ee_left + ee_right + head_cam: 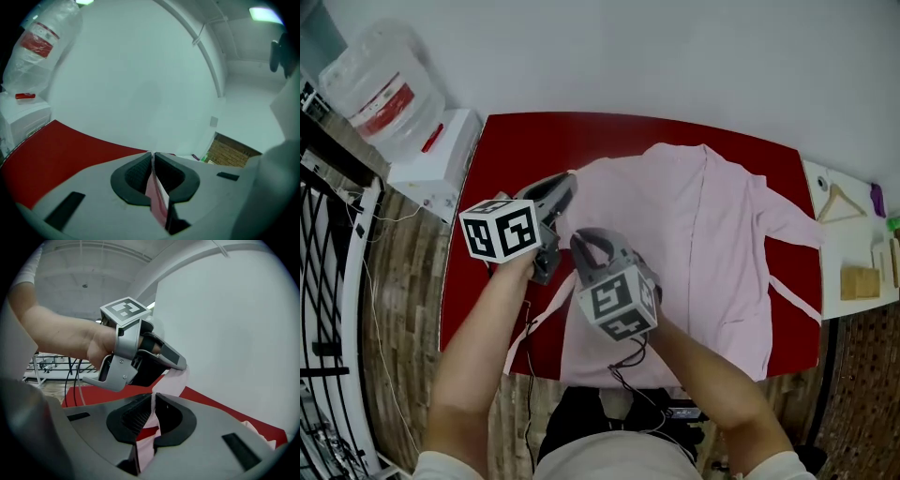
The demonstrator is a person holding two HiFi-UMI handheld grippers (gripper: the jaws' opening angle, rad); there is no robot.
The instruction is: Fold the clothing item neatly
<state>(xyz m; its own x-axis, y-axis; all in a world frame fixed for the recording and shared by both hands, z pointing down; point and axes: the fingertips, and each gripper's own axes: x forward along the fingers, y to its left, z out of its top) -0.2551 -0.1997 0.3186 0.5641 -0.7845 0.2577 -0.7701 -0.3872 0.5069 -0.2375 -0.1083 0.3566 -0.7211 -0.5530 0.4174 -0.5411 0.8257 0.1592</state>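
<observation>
Right now we have both claws clamped on the pink garment (703, 234), which lies spread across the red table (516, 141). Our left claw (152, 155) has its jaws pressed together on a thin fold of the pink cloth, which runs down between the dark pads. Our right claw (153, 398) is closed the same way on another part of that cloth, with the loose end hanging below its pads. In the head view the two claws sit close together over the garment's left side, the left one a little farther from us, and the cloth rises off the table to meet them. A narrow pink strip (534, 323) trails over the near table edge. Well apart on the left, a water bottle (380, 89) stands on a white stand (431, 164). On the right, a wooden hanger (839, 202) lies on a white side table (853, 248).
</observation>
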